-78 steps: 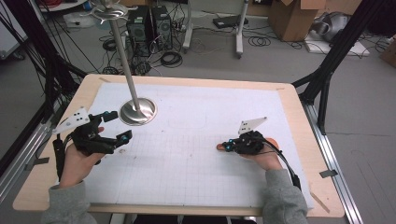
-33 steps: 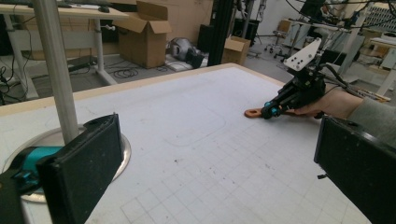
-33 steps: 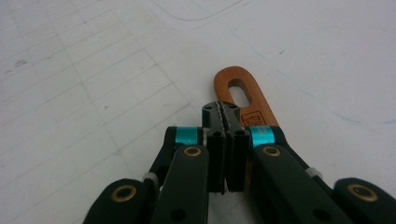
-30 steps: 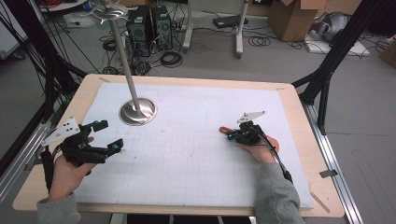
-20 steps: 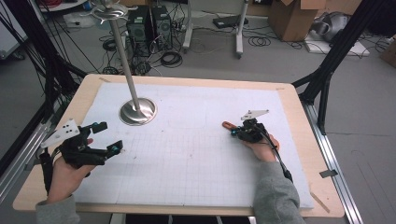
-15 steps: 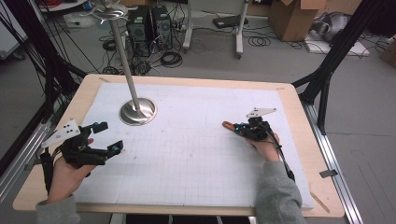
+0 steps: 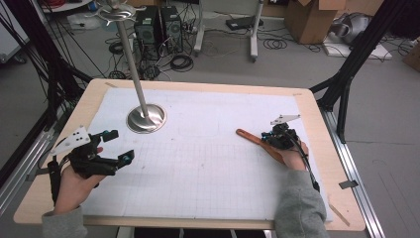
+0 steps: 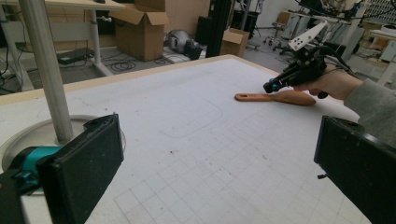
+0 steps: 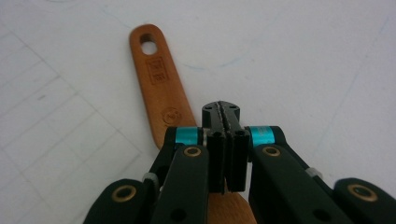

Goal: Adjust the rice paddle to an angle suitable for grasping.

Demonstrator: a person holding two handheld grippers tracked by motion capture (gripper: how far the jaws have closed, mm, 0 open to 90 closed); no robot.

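A brown wooden spoon (image 7: pixel 249 138) lies on the white grid mat (image 7: pixel 198 163) at the right, its handle with a hang hole pointing left. My right gripper (image 7: pixel 265 137) hovers low over its wider end. In the right gripper view its jaws (image 9: pixel 221 108) are pressed together with nothing between them, and the spoon (image 9: pixel 161 84) runs underneath. At the table's left my left gripper (image 7: pixel 120 146) stands open and holds nothing. Its view looks across the mat at the spoon (image 8: pixel 271 97) and the right gripper (image 8: pixel 269 87).
A metal stand with a round base (image 7: pixel 146 119) and a tall pole (image 7: pixel 131 54) rises at the back left of the mat. The wooden table edge (image 7: pixel 317 124) runs close to the right hand. Boxes, cables and black frame legs lie beyond the table.
My right hand has moved away from me and to the right, and the spoon has travelled with it. The left gripper first drew back to the left, then stayed still.
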